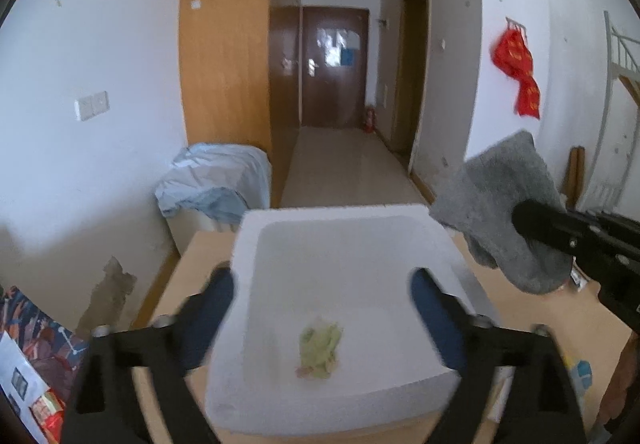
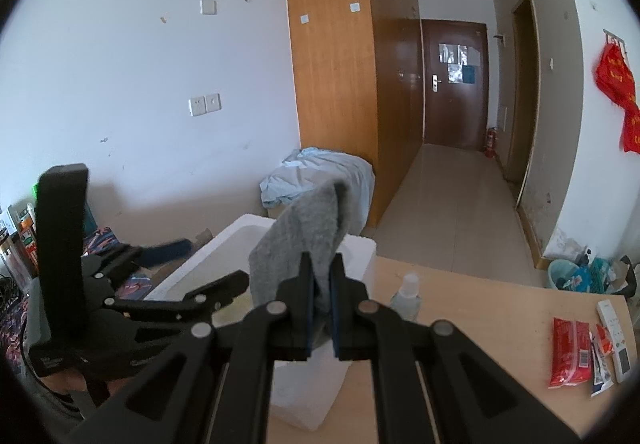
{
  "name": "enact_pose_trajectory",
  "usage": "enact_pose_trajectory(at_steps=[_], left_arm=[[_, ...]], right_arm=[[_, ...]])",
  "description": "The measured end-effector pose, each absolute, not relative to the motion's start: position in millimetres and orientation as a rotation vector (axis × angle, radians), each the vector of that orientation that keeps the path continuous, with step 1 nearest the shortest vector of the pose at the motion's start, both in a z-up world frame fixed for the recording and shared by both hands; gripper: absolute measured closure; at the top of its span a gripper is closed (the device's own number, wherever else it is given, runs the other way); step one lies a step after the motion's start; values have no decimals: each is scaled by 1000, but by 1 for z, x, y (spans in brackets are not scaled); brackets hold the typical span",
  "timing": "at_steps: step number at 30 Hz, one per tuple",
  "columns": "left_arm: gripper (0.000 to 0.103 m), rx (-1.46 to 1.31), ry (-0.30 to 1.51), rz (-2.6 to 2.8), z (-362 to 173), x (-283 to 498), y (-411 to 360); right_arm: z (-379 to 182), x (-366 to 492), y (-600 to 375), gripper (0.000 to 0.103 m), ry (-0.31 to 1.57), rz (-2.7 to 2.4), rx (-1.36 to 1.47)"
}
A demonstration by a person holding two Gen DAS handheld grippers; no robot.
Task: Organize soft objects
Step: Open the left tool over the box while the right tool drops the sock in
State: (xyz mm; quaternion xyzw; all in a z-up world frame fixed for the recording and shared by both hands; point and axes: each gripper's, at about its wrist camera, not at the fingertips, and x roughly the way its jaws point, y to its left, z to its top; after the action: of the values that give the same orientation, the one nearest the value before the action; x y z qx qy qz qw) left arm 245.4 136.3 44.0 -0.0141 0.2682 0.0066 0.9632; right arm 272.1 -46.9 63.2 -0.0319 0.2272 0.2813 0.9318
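Holding a grey cloth (image 2: 304,232) clenched between its pads, the right gripper (image 2: 322,308) sits beside the right rim of the white foam box (image 1: 256,228), which rests on the wooden table (image 1: 552,308). The left gripper (image 1: 322,308) stands spread wide with nothing between its fingers, above the box; a small green soft item (image 1: 320,350) lies on the box floor below it.

Risks, as judged from here:
- The cloth is pinched near one end only — the free part stands up and flops sideways, so on release it could drape over the box wall or fall outside onto the table.
- The two grippers are near each other over one box; bringing the right one across could knock the left.
- The box looks light — a nudge on its rim may shift it towards the table edge.

Orientation: the cloth's long axis runs up and away from the right gripper, its free end pointing towards the far wall; the lower end hangs below the pads. Exact fold cannot be told.
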Motion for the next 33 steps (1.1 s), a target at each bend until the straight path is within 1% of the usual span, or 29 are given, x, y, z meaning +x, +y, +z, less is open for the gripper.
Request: enact_pose_trajectory(at_steps=[1,2,9,17,30,32,33], left_arm=[[1,-32,530,22,45,243,137],[0,-37,522,25,47,241,139],[0,-56,517,67,50,231,151],[0,-54,464,150,61,198,176],[0,-103,466,222,63,185,211],[0,-107,473,218,63,185,213],[0,-109,473,219,62,185,214]], right_arm=[[63,272,-47,94,464,576,-65],[64,272,-47,94,463,576,-67],[62,270,-41,94,466,590,-83],[60,271,-23,94,478,613,-112],[48,283,8,94,539,651,-129],[48,281,10,93,532,639,-149],[48,281,11,90,535,635,-155]])
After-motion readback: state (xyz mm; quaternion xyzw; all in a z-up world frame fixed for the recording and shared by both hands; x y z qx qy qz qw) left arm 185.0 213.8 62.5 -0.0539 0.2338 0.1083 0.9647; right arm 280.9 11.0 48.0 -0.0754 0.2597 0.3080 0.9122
